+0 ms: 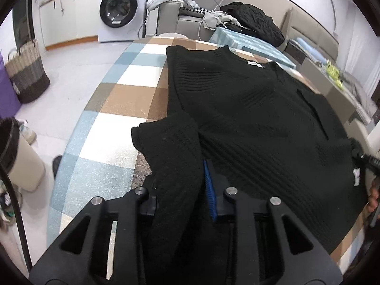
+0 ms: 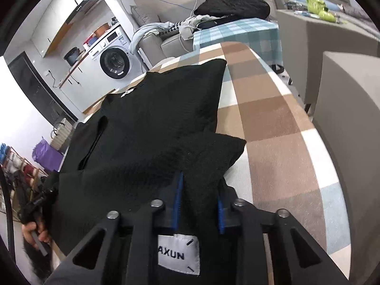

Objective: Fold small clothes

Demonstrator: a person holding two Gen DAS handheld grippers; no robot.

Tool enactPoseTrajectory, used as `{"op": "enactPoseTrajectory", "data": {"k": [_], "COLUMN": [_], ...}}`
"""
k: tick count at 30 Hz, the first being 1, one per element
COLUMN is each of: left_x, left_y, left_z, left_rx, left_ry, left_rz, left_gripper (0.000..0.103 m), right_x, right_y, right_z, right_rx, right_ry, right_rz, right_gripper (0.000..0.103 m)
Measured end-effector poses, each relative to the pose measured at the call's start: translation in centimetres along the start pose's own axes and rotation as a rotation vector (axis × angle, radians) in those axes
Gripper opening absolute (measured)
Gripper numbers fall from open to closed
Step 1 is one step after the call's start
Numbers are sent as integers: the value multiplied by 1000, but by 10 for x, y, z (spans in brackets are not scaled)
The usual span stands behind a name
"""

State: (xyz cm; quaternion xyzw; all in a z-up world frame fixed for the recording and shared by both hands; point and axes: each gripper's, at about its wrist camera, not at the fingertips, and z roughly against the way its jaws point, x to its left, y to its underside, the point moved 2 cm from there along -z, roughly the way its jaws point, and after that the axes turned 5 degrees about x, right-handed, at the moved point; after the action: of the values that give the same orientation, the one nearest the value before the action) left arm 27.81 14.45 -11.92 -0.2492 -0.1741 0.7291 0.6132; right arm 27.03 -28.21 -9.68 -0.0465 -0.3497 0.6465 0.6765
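Note:
A black knit sweater (image 1: 249, 109) lies spread on a table with a checked cloth (image 1: 123, 95), neck label toward the far side. My left gripper (image 1: 180, 190) is shut on a bunched near corner of it, and knit fills the gap beside the blue pad (image 1: 210, 190). In the right wrist view the sweater (image 2: 154, 123) runs away from my right gripper (image 2: 199, 199), which is shut on its near edge between two blue pads (image 2: 178, 199). A white label (image 2: 178, 254) hangs below the jaws. Each gripper also shows at the other view's edge, right gripper (image 1: 363, 161), left gripper (image 2: 40, 201).
A washing machine (image 1: 121, 7) and a woven basket (image 1: 26, 71) stand on the floor to the left. A sofa with a dark jacket pile (image 1: 254, 21) lies beyond the table. A bin (image 1: 21, 161) is near left. A grey chair (image 2: 349, 118) stands right of the table.

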Motion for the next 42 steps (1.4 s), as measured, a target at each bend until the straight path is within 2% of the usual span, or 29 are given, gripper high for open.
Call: {"op": "enactPoseTrajectory", "data": {"k": [6, 15, 19, 20, 23, 26, 31, 33, 37, 40, 42], "left_x": [-4, -3, 5, 9, 18, 21, 18, 16, 8, 1, -2], "left_y": [13, 53, 66, 69, 78, 87, 102, 106, 111, 116, 118], "left_z": [10, 38, 50, 52, 64, 77, 94, 103, 121, 127, 126], "left_rx": [3, 8, -21, -16, -16, -28, -36, -46, -72, -79, -71], "left_ry": [-14, -27, -60, -69, -78, -83, -76, -64, -34, 2, -8], "left_rz": [-22, -34, -19, -14, 8, 20, 26, 27, 28, 23, 21], "left_gripper": [25, 26, 48, 50, 50, 50, 50, 46, 43, 43, 43], "right_x": [-1, -9, -15, -17, -16, -15, -19, -18, -7, -6, -7], "right_y": [11, 56, 60, 59, 58, 61, 81, 90, 101, 103, 102], "right_z": [7, 41, 48, 47, 52, 61, 77, 84, 97, 95, 89], "right_rx": [17, 44, 1, 0, -13, -22, -5, -3, -17, -9, 2], "right_ry": [-17, -80, -103, -109, -106, -108, -120, -120, -170, -155, -150], "right_rz": [16, -8, -27, -33, -10, 27, 64, 89, 164, 187, 184], "right_gripper": [21, 21, 27, 30, 40, 43, 44, 44, 44, 44, 44]}}
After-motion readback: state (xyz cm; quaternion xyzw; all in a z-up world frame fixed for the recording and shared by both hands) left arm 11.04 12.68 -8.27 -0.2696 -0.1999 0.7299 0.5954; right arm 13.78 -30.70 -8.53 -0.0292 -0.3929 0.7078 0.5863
